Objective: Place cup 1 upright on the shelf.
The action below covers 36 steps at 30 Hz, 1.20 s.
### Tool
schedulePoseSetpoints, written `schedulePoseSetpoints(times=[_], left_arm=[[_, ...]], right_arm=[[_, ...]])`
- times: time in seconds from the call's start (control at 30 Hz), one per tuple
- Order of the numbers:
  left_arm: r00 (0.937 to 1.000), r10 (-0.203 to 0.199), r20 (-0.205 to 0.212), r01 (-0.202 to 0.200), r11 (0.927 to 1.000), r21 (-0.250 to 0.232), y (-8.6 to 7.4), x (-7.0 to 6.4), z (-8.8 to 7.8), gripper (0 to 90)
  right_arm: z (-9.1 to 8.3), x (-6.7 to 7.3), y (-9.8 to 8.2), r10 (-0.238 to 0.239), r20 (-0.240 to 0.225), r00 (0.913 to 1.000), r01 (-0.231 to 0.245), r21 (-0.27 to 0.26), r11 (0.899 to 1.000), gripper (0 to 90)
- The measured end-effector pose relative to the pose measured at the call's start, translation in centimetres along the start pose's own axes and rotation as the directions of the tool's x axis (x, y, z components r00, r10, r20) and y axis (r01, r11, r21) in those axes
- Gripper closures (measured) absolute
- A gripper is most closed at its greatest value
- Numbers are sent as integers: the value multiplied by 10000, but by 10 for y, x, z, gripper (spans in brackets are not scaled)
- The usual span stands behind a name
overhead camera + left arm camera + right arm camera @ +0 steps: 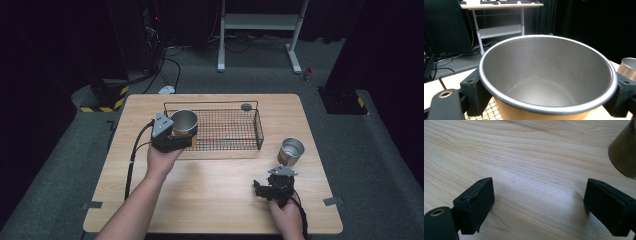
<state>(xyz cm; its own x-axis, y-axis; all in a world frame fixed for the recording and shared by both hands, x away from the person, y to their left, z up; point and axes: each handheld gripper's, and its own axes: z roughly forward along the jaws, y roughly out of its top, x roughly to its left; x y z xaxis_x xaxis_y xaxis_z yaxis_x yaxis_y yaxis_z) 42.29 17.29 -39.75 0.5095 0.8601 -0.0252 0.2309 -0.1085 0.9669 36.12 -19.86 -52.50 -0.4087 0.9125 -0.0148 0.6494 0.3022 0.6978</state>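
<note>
The left gripper (172, 136) clamps the steel cup (184, 121) by its walls, one jaw on each side, holding it upright over the near-left corner of the wire basket (235, 131), probably for placing there. The right gripper (276, 186) rests with jaws spread and empty, low over the wooden table (210, 195), just near of a second cup (291, 150). Both forearms reach in from the near edge.

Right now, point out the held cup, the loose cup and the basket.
held cup (544, 82), left gripper view, inner wall above the bottom
loose cup (291, 151), high view, open mouth
basket (258, 129), high view, right end wall
</note>
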Motion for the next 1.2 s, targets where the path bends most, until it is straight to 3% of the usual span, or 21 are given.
schedulePoseSetpoints(times=[0.2,0.3,0.7,0.93,1.2], left_arm=[[10000,39,-66,-38,9999,151,0,3,8,134],[9998,-175,-85,177,9997,192,0,8,14,134],[9986,-353,-388,365,9989,303,6,22,33,134],[9983,-212,-548,233,9990,385,9,25,45,134],[9975,-442,-558,466,9980,419,8,32,55,134]], right_arm=[[0,0,0,13,2,10000,-13,-3,10000,95],[0,0,0,13,0,10000,-13,-5,10000,95],[0,0,0,29,3,10000,-29,11,10000,95],[0,0,0,30,2,10000,-30,10,10000,95],[0,0,0,31,5,10000,-31,10,10000,95]])
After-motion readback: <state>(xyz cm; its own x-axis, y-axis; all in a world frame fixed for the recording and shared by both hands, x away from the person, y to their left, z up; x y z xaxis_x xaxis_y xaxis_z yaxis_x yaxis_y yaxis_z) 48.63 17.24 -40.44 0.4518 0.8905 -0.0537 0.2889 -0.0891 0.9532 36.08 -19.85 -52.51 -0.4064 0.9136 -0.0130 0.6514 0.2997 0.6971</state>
